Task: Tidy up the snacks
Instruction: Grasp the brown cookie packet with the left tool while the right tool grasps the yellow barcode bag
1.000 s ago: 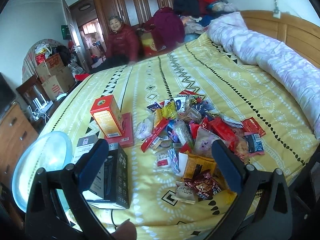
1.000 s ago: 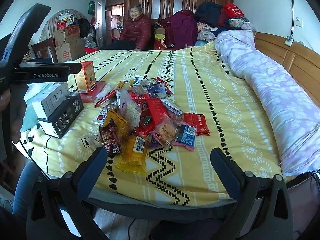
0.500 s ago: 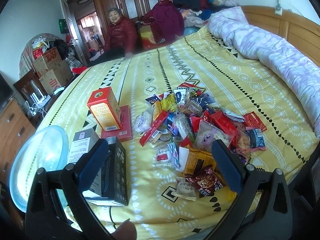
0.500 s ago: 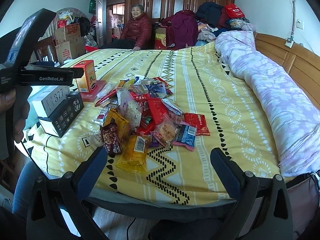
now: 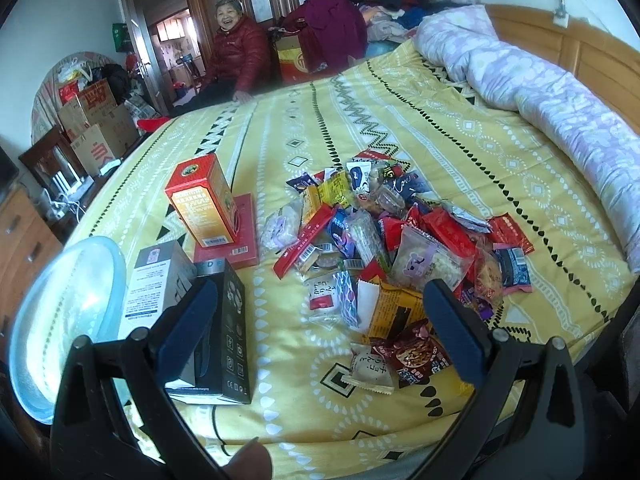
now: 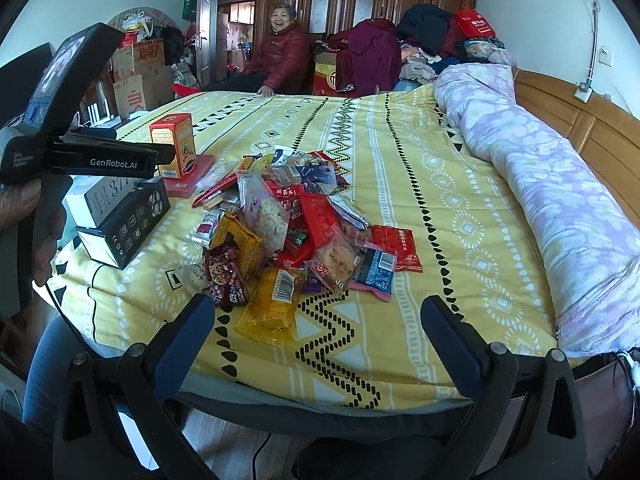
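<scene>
Left wrist view: the left gripper (image 5: pixel 320 328) hangs spread and empty above the bed (image 5: pixel 440 128) edge, as does the right gripper (image 6: pixel 316 336). Beyond lies the unsorted snack pile (image 5: pixel 384 240), boxes (image 5: pixel 204 204) beside it. Sorting seems unstarted; next comes picking 1 near packet.

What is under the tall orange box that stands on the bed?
The orange box stands upright on a flat red box, which lies on the yellow bedspread. The part of the red box directly beneath is covered, so nothing more can be seen there.
</scene>
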`<state>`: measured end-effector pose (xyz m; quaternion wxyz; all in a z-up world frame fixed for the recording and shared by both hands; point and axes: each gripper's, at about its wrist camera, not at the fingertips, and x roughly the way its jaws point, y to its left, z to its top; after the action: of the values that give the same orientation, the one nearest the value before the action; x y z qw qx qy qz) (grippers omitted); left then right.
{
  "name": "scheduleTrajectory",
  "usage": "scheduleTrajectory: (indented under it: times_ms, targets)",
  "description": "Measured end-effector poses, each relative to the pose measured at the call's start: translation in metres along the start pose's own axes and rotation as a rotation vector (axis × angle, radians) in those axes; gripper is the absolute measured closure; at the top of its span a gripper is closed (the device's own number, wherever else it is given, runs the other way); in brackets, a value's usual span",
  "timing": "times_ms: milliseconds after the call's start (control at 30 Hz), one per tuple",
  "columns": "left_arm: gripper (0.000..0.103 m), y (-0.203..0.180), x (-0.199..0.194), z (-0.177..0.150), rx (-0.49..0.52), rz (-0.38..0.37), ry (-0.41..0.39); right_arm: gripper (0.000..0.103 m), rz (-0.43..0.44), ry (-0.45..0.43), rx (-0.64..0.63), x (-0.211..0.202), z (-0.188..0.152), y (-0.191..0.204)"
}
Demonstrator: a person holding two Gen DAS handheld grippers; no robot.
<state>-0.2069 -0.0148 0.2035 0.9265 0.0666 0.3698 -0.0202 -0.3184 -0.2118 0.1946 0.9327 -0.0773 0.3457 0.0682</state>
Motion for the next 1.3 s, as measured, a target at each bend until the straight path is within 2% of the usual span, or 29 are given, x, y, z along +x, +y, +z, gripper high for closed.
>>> scheduleTrajectory:
  times_ms: [67,200,300,333,400,467,600,767,933,1000,1100,1200,1300]
  targets:
    - [0.0,0.012,0.001,-0.002,-0.047,-0.049,-0.012,0.0,-0.008,-0.006,0.003,-0.002,0.002,-0.003]
    - [0.0,0.039,-0.006,-0.009,-0.129,-0.081,-0.075,0.0,-0.023,-0.033,0.005,-0.001,0.004,-0.011]
    - [0.0,0.048,-0.009,-0.016,-0.15,-0.141,-0.074,0.0,0.049,0.018,0.044,0.016,-0.005,-0.018]
    - [0.0,0.048,-0.008,-0.02,-0.149,-0.172,-0.064,0.0,0.08,0.036,0.059,0.022,-0.008,-0.018]
    - [0.0,0.051,0.0,-0.033,-0.176,-0.25,-0.01,0.008,0.163,0.086,0.094,0.042,-0.014,-0.019]
    - [0.0,0.051,0.009,-0.049,-0.207,-0.282,0.045,0.012,0.208,0.124,0.109,0.061,-0.018,-0.017]
    - [0.0,0.039,0.024,-0.074,-0.201,-0.322,0.127,0.024,0.304,0.22,0.151,0.118,-0.015,-0.014]
    - [0.0,0.021,0.04,-0.09,-0.25,-0.437,0.193,0.026,0.352,0.316,0.202,0.178,-0.015,-0.01]
    - [0.005,0.005,0.061,-0.098,-0.274,-0.477,0.247,0.027,0.344,0.391,0.192,0.214,-0.021,0.002]
    - [0.007,-0.002,0.066,-0.099,-0.269,-0.479,0.255,0.03,0.33,0.389,0.176,0.219,-0.024,0.005]
    - [0.01,-0.008,0.075,-0.1,-0.295,-0.493,0.274,0.049,0.34,0.371,0.16,0.217,-0.026,0.006]
    - [0.015,-0.013,0.081,-0.102,-0.295,-0.523,0.288,0.055,0.349,0.34,0.14,0.205,-0.024,0.005]
    - [0.016,-0.022,0.083,-0.097,-0.268,-0.537,0.266,0.057,0.351,0.296,0.161,0.185,-0.026,-0.009]
